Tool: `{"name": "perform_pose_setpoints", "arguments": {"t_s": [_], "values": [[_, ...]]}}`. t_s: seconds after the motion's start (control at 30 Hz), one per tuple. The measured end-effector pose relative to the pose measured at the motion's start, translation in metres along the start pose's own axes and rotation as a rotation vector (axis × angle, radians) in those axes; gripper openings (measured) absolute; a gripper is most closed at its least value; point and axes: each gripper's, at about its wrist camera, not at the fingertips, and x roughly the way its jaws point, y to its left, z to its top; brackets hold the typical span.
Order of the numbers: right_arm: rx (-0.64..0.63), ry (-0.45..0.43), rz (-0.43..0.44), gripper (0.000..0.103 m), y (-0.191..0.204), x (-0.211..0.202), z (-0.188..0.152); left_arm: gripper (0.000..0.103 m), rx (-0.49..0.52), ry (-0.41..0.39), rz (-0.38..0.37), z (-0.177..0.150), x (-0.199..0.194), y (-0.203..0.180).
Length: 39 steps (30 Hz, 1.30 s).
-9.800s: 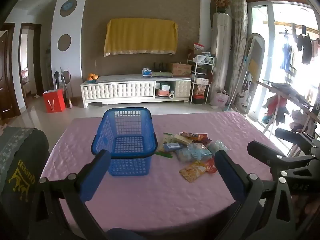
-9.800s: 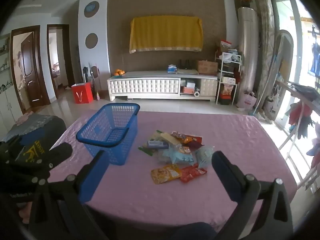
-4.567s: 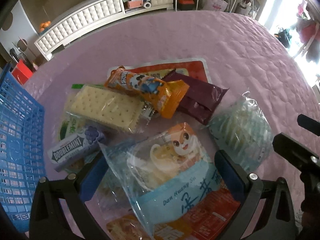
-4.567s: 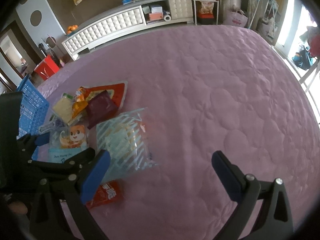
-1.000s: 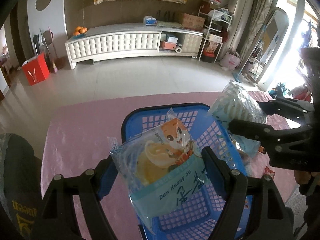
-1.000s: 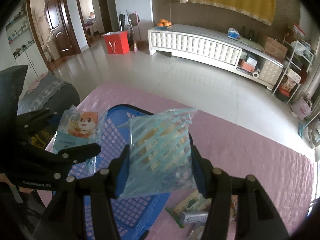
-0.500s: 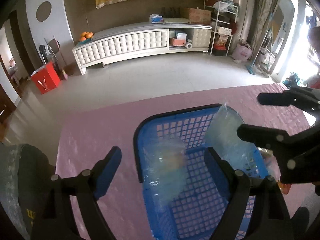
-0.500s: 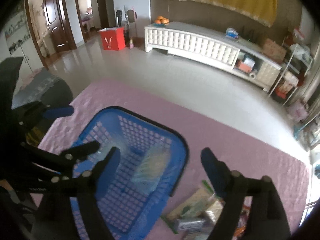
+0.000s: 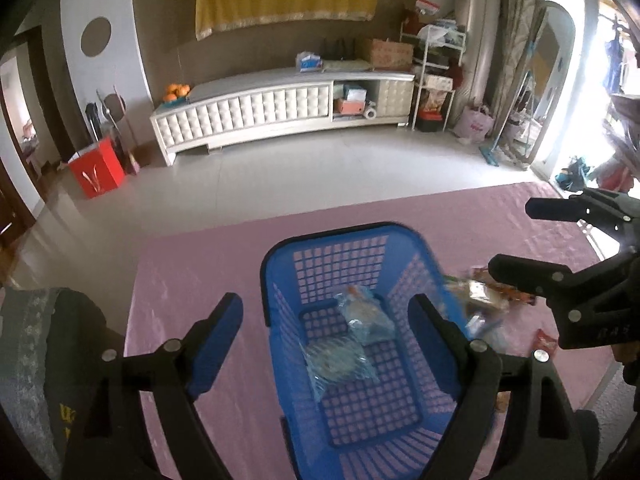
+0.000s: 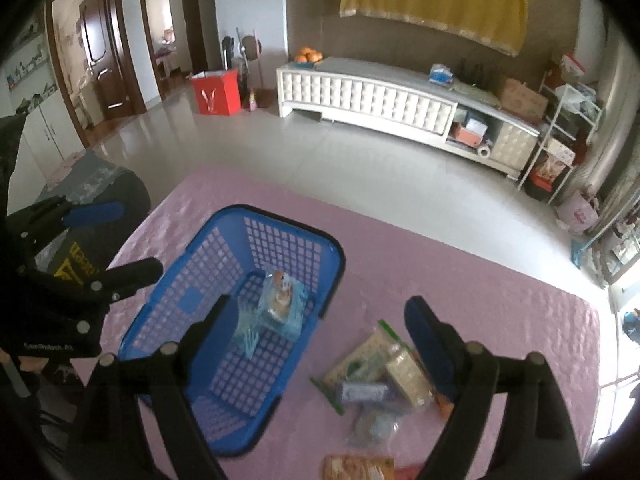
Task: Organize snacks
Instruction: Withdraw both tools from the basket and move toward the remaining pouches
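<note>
A blue plastic basket (image 9: 280, 280) (image 10: 320, 248) stands on the pink table. On its floor lie two bags: a light blue one with a cartoon squirrel (image 9: 366, 312) (image 10: 282, 304) and a striped clear one (image 9: 340, 364) (image 10: 248, 332). My left gripper (image 9: 326, 320) hovers open above the basket, nothing between its fingers. My right gripper (image 10: 316, 324) is open too, above the basket's right rim. The remaining snack pile (image 10: 380, 376) (image 9: 480, 300) lies right of the basket.
The pink quilted tablecloth (image 9: 192, 264) (image 10: 500, 304) ends at the far edge, with tiled floor beyond. A dark chair back with a grey cover (image 9: 36, 344) (image 10: 96, 188) stands at the table's left. A white TV cabinet (image 9: 280, 108) lines the far wall.
Both bags were held above the basket a second ago; both grippers let go and the bags dropped onto the basket floor. Both grippers have since risen, empty.
</note>
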Motion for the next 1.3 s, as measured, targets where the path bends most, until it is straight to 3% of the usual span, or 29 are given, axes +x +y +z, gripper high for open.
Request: {"name": "perform_pose_setpoints", "arguments": {"t_s": [0.27, 0.63, 0.93, 1.3], "values": [[0.025, -0.043, -0.048, 0.088, -0.006, -0.065, -0.027, 0.083, 0.022, -0.05, -0.041, -0.011, -0.062, -0.039], [0.078, -0.048, -0.087, 0.088, -0.021, -0.102, -0.073, 0.083, 0.082, -0.08, -0.067, -0.038, -0.109, -0.103], [0.14, -0.034, -0.119, 0.088, -0.048, -0.104, -0.118, 0.083, 0.122, -0.068, -0.091, -0.052, -0.108, -0.145], [0.199, 0.016, -0.146, 0.088, -0.073, -0.084, -0.174, 0.083, 0.17, -0.024, -0.138, -0.073, -0.068, -0.192]]}}
